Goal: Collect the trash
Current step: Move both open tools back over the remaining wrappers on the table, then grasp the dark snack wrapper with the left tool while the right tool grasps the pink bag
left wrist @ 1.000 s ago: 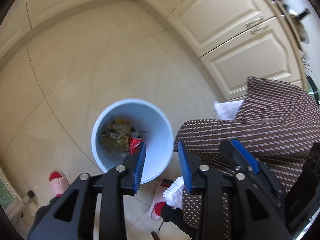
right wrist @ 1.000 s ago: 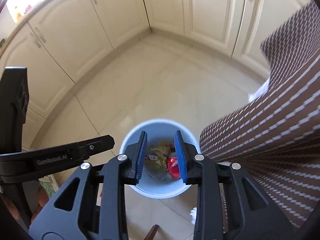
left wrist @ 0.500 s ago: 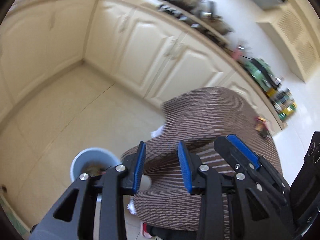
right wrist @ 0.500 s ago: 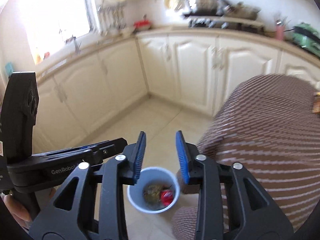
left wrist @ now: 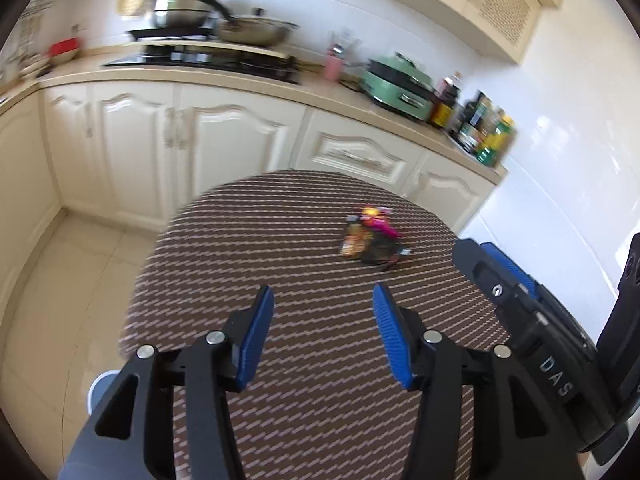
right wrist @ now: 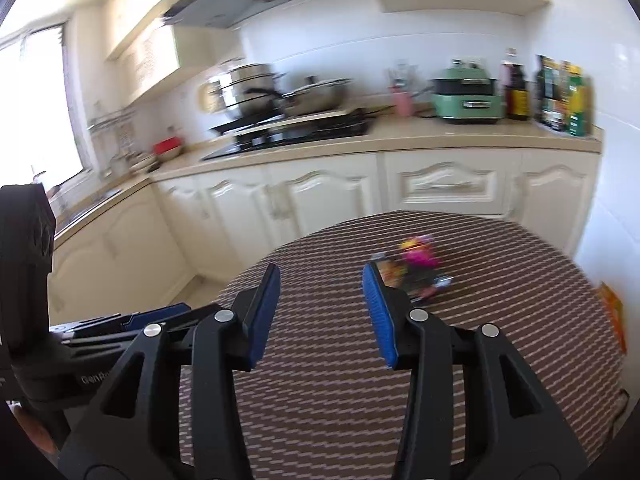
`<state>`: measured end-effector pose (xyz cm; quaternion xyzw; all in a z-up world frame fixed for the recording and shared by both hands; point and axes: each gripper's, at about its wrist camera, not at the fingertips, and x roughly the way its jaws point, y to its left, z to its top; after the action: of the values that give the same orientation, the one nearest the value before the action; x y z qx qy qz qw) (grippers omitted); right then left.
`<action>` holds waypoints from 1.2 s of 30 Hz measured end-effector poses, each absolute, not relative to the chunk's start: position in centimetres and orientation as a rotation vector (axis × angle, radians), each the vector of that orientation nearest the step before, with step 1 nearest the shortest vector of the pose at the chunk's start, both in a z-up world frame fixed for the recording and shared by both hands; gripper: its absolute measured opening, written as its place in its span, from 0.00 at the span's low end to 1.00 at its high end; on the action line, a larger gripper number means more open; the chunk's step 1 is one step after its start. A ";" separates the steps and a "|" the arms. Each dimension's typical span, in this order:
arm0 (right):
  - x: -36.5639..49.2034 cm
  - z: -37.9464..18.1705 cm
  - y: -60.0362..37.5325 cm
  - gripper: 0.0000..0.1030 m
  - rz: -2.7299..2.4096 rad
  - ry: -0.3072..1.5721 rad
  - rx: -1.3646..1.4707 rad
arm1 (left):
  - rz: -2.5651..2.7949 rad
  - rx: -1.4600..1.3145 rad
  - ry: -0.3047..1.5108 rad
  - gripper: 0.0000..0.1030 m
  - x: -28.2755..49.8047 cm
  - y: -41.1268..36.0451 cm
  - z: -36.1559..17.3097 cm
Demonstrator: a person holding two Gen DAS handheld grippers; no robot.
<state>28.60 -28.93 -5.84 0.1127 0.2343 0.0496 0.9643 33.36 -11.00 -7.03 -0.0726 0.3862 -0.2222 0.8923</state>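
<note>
Both grippers, left [left wrist: 323,330] and right [right wrist: 320,312], hang over the table [left wrist: 280,240] with empty jaws opening (likely readying a pick), wrappers [left wrist: 372,242] lying ahead, beyond the right-hand jaw.

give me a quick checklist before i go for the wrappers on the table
1. Left gripper empty, jaws opening: ok
2. Right gripper empty, jaws opening: ok
3. Wrapper pile in sight on the round table: ok
4. Bare table between the grippers and the pile: ok
5. How many wrappers are in the pile: cannot tell, blurred
6. Orange packet at the table's right edge also needs collecting: cannot tell
</note>
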 end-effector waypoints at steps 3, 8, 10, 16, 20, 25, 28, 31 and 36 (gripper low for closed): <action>30.2 -6.2 -33.0 0.43 0.048 0.487 0.261 | -0.483 -0.116 0.821 0.50 35.3 -15.0 -7.0; 33.5 -7.2 -37.7 0.43 0.012 0.536 0.318 | -0.489 -0.091 0.866 0.53 39.2 -18.6 -8.4; 34.5 -7.7 -38.6 0.43 -0.001 0.556 0.319 | -0.487 -0.103 0.905 0.54 41.6 -19.6 -9.4; 39.0 -10.4 -40.2 0.44 0.002 0.635 0.347 | -0.476 -0.104 0.982 0.54 46.4 -21.6 -12.8; 41.9 -12.5 -40.7 0.44 0.014 0.692 0.368 | -0.497 -0.102 1.011 0.54 48.6 -22.8 -14.5; 43.8 -14.1 -41.0 0.45 0.031 0.709 0.412 | -0.513 -0.060 1.050 0.54 50.3 -24.3 -16.8; 44.4 -14.7 -40.8 0.45 0.038 0.722 0.421 | -0.513 -0.005 1.044 0.53 50.4 -25.1 -17.5; 44.8 -15.0 -40.5 0.46 0.041 0.731 0.418 | -0.500 0.018 1.040 0.08 50.5 -25.3 -17.8; 45.5 -15.2 -39.2 0.48 0.056 0.749 0.383 | -0.435 -0.019 0.965 0.01 50.1 -22.6 -15.7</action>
<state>45.47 -39.24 -15.21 0.1857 0.3636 0.0270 0.9125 50.12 -22.64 -15.66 -0.0093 0.4601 -0.2077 0.8632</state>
